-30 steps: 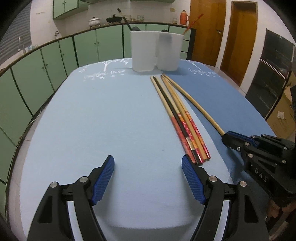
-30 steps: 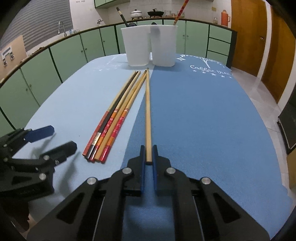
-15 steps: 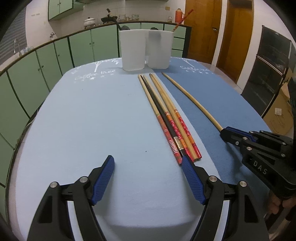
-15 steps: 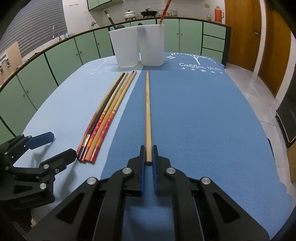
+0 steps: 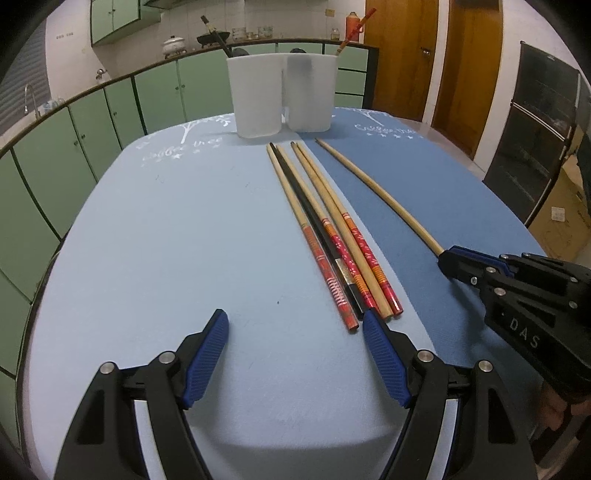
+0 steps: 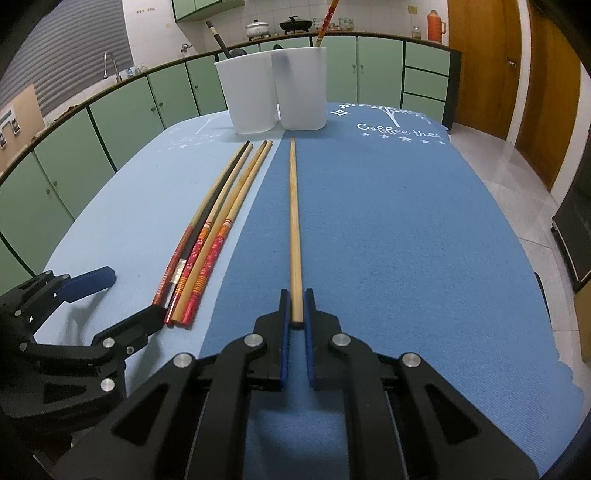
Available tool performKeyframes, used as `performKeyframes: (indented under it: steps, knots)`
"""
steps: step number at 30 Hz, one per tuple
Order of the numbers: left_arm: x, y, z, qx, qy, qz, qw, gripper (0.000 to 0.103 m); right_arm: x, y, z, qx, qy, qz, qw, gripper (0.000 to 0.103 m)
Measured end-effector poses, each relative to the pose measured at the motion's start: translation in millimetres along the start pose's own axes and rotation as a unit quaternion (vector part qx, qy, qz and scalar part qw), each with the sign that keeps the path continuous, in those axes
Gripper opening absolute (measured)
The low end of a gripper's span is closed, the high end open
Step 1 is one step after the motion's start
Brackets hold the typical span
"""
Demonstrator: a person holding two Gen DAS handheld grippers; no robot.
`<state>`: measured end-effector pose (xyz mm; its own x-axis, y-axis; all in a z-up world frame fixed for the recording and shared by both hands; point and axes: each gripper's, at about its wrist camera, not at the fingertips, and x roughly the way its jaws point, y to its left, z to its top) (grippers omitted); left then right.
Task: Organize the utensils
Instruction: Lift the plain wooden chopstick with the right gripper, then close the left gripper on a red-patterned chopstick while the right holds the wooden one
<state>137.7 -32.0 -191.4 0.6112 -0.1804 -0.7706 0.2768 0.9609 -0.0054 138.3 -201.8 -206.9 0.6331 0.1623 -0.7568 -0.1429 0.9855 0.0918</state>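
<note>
My right gripper (image 6: 295, 295) is shut on the near end of a plain bamboo chopstick (image 6: 294, 218), whose far tip points at the cups; in the left wrist view the same chopstick (image 5: 376, 188) runs into the right gripper (image 5: 448, 258). Several chopsticks (image 5: 325, 232), red-patterned and one black, lie side by side on the light-blue mat; in the right wrist view this bundle (image 6: 214, 229) sits left of the held stick. My left gripper (image 5: 295, 328) is open just short of their near ends, also seen as the left gripper (image 6: 122, 295) at lower left. Two white cups (image 5: 282, 94) stand at the far end.
The cups (image 6: 273, 92) hold a black-handled utensil (image 6: 218, 37) and a red chopstick (image 6: 327, 18). The table carries a light-blue mat (image 5: 166, 240) and a darker blue mat (image 6: 406, 240). Green cabinets ring the room; wooden doors and a dark cabinet stand at right.
The held chopstick has been drawn away from the bundle toward the right, leaving a wider gap. Both views have shifted slightly; the left gripper stays open.
</note>
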Motion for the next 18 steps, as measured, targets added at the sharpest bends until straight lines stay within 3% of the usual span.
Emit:
performKeyframes:
  steps: [7, 15, 18]
  knots:
    - [-6, 13, -6, -0.018, -0.009, 0.017, 0.9996, 0.066, 0, -2, -1, 0.003, -0.001, 0.004, 1.0, 0.007]
    - [-3, 19, -2, -0.035, -0.011, 0.024, 0.999, 0.064, 0, -1, -1, 0.006, -0.005, 0.004, 1.0, 0.007]
    - [-2, 15, -2, -0.032, -0.017, 0.023, 0.9991, 0.052, 0, -1, -2, 0.006, -0.008, 0.004, 1.0, 0.007]
